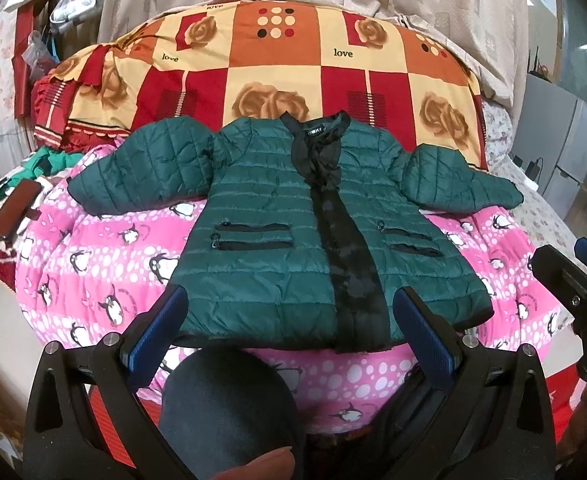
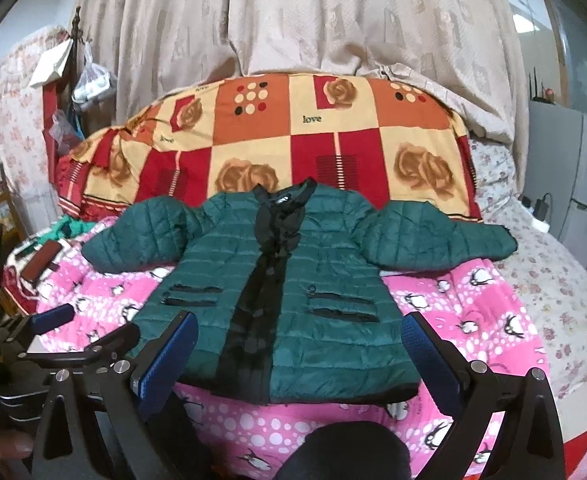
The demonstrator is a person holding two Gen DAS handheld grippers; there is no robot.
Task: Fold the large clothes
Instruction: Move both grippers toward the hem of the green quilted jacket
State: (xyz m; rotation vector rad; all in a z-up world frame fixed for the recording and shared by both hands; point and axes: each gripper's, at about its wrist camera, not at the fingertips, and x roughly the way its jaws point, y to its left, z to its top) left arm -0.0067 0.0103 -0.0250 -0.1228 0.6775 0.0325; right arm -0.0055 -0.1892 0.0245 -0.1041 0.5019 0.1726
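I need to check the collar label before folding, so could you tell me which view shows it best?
The left wrist view: the label is nearer and its letters partly readable. The right wrist view shows it smaller and blurred.

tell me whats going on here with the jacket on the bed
A person holds a hand-held gripper in each hand, about to fold a green quilted jacket. It lies flat and face up on a pink penguin blanket, sleeves spread, nothing folded yet. The left hand-held gripper and the right hand-held gripper hover open near the hem, touching nothing.
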